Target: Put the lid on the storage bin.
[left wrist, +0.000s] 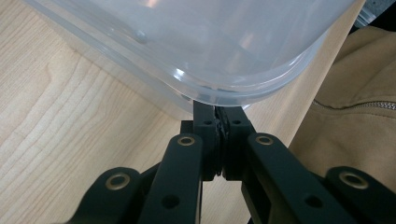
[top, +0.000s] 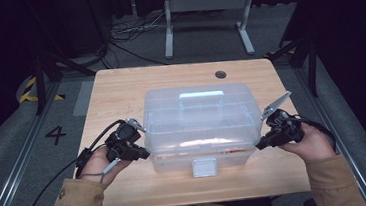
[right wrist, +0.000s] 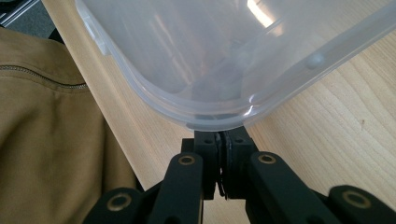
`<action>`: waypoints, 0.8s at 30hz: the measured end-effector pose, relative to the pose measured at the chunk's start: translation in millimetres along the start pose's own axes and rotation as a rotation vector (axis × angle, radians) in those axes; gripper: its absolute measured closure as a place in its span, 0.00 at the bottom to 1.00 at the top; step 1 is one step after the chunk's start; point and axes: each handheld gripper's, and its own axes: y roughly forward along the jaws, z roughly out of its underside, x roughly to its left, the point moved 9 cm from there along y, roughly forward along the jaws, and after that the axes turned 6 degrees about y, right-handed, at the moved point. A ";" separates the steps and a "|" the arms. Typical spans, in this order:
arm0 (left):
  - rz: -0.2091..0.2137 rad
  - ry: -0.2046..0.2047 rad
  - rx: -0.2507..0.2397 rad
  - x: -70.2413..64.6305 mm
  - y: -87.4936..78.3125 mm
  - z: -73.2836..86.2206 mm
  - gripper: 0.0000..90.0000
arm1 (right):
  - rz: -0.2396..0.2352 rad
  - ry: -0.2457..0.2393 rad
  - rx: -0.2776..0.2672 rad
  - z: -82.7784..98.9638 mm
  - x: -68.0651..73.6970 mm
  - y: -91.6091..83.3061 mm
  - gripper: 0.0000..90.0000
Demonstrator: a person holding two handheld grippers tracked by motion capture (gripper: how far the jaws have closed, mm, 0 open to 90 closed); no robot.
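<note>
Both your left gripper (top: 142, 145) and right gripper (top: 263, 137) sit pinched together under the clear lidded plastic box's (top: 200, 124) rim; uneven lifting risks slipping it onto the wooden surface (top: 120, 93).

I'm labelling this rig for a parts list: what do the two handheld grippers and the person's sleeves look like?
Both the left gripper and the right gripper are black, each with two flat linkage arms pinned by brass-ringed rivets and blocky jaw tips. Each carries a grey three-cornered plate on top. A black cable trails from the left gripper. The person wears tan sleeves of a zipped jacket.
</note>
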 end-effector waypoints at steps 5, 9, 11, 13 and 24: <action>0.008 0.005 0.013 -0.9 2.0 0.9 0.97 | -0.005 -0.001 0.009 1.3 0.7 0.1 0.96; 0.016 0.004 0.018 -1.4 2.2 1.7 0.97 | -0.008 -0.003 0.013 1.9 0.7 0.3 0.96; 0.020 0.005 0.024 -1.9 2.3 2.4 0.97 | -0.009 -0.003 0.015 2.2 0.7 0.2 0.96; 0.021 0.004 0.029 -1.9 2.2 3.2 0.97 | -0.011 -0.003 0.019 2.9 0.7 0.1 0.95; 0.061 -0.043 0.052 3.7 0.7 13.5 0.89 | -0.033 0.021 0.043 11.5 -3.8 -2.8 0.79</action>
